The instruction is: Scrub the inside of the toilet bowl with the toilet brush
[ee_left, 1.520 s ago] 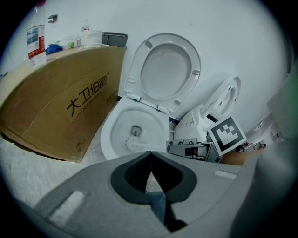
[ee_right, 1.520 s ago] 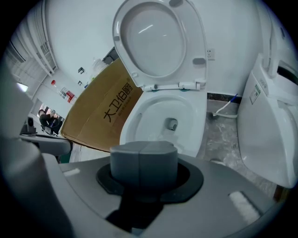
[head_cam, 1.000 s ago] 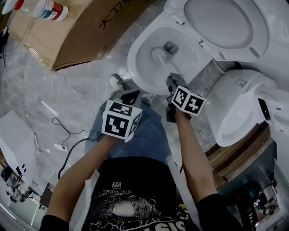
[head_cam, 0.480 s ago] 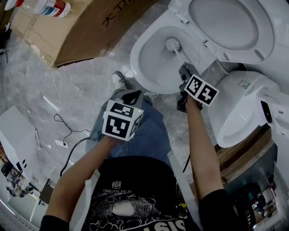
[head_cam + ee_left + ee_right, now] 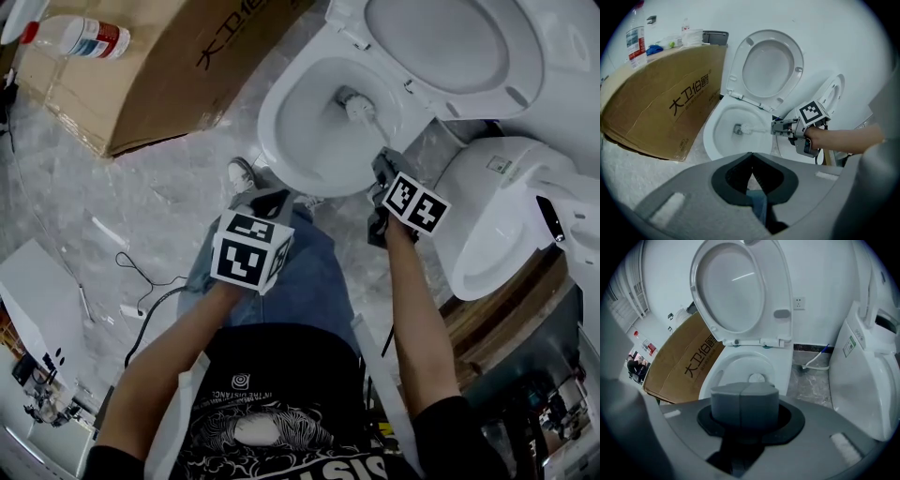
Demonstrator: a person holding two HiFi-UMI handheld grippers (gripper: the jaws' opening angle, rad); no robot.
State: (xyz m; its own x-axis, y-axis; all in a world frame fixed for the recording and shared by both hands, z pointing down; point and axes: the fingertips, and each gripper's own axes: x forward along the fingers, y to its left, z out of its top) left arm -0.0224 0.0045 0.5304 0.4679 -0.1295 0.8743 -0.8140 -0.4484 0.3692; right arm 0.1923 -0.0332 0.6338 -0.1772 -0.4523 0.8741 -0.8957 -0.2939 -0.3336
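The white toilet bowl point(image 5: 300, 141) stands open, its seat and lid point(image 5: 450, 52) raised. My right gripper point(image 5: 382, 161) hangs over the bowl's near right rim, shut on the handle of the white toilet brush point(image 5: 357, 106). The brush head lies inside the bowl by the drain. In the left gripper view the brush point(image 5: 743, 129) reaches from the right gripper point(image 5: 780, 127) into the bowl point(image 5: 717, 140). In the right gripper view the jaws point(image 5: 744, 401) are clamped on the handle, with the brush head point(image 5: 757, 377) beyond. My left gripper point(image 5: 272, 197) point(image 5: 751, 171) is shut and empty, in front of the bowl.
A large cardboard box point(image 5: 159, 66) lies left of the toilet with a bottle point(image 5: 80, 37) on it. A second white toilet point(image 5: 497, 216) stands close on the right. A cable point(image 5: 131, 267) runs over the marble floor. The person's jeans leg and shoe point(image 5: 242, 173) stand before the bowl.
The right gripper has moved right and away, sweeping the brush head from the bowl's middle to its far right side near the drain. The left gripper has stayed put.
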